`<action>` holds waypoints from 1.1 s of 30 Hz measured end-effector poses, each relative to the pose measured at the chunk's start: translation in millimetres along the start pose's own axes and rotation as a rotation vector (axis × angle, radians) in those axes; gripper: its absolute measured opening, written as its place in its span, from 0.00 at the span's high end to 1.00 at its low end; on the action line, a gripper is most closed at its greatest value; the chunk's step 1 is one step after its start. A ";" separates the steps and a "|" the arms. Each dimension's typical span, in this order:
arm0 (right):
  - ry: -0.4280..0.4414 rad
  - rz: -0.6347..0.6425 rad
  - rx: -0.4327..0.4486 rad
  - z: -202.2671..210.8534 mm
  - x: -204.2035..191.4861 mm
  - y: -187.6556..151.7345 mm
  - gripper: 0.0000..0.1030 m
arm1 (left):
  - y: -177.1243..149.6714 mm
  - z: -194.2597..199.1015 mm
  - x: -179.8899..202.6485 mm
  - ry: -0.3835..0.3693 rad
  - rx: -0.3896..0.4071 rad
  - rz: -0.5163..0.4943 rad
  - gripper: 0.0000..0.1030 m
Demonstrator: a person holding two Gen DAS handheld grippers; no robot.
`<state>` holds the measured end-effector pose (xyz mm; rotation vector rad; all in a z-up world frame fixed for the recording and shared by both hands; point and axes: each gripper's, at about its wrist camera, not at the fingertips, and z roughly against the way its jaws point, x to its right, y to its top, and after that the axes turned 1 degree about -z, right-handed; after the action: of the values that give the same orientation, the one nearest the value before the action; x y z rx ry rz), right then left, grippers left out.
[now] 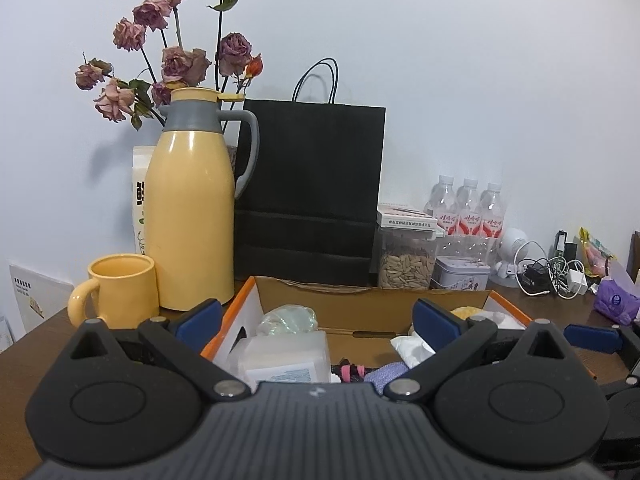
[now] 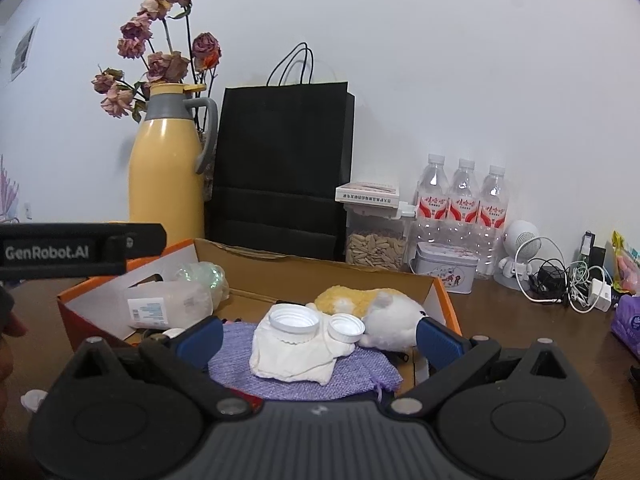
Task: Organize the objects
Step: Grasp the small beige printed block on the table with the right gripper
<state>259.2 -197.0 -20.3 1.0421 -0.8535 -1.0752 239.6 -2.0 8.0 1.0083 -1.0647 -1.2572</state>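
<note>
Both claws are held spread wide and empty over the cardboard box (image 2: pixel 400 276): the right gripper (image 2: pixel 320 336) above two white caps (image 2: pixel 294 319), the left gripper (image 1: pixel 316 320) alongside.

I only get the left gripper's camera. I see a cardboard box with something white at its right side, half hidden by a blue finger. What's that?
Observer: In the right wrist view it is a white cloth bundle with two white bottle caps resting on it.

Operator: What lies under it?

Observer: A purple woven pouch, spread flat in the cardboard box.

Operator: And the yellowish fluff behind?

Observer: A plush toy, yellow and white, lying on its side against the box's right wall.

Operator: Is the right gripper holding anything?

Observer: No. The right gripper is wide open, and its blue fingers touch nothing.
</note>
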 end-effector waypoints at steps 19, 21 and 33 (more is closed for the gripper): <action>0.012 0.039 -0.002 54.1 -8.1 -26.0 0.00 | -25.6 61.6 -40.6 -0.018 -0.104 0.004 0.00; 0.024 0.048 -0.015 57.7 -12.2 -28.7 0.00 | -30.4 68.0 -49.1 -0.010 -0.128 -0.007 0.00; 0.171 0.088 -0.119 56.8 -61.1 -38.1 0.02 | -50.7 93.6 -118.5 0.105 -0.249 0.004 0.00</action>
<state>179.9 -157.0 -43.2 0.9725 -0.6835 -0.9371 135.3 113.1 -27.4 0.8712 -0.8066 -1.2836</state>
